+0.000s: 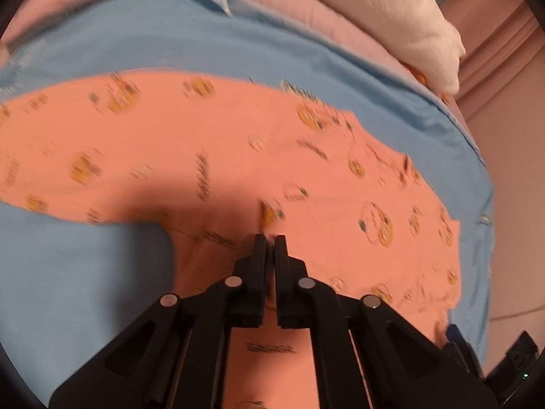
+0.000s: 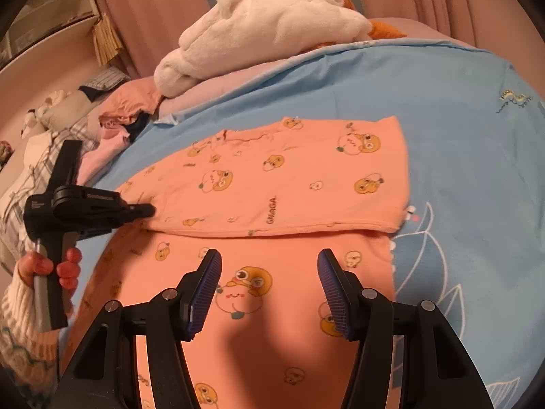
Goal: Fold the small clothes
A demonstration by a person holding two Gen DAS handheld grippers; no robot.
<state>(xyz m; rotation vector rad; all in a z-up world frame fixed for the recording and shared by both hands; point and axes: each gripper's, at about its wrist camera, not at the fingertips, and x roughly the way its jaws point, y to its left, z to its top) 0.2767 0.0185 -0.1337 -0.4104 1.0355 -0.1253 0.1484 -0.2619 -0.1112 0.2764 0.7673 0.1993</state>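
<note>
A small orange garment (image 2: 289,184) printed with cartoon faces lies on the blue sheet (image 2: 460,136), its upper part folded over the lower part. In the left wrist view the garment (image 1: 238,143) is blurred and fills the middle. My left gripper (image 1: 270,238) is shut, with a pinch of the orange fabric between its tips. From the right wrist view, the left gripper (image 2: 150,209) bites the garment's left edge at the fold. My right gripper (image 2: 269,255) hovers over the lower layer, open, with its blue pads (image 2: 204,293) apart and nothing between them.
A white fluffy blanket (image 2: 265,27) sits at the far edge of the sheet. A heap of mixed clothes (image 2: 126,109) lies at the back left. A person's hand (image 2: 64,266) in a knit sleeve holds the left gripper. Pink curtains hang behind.
</note>
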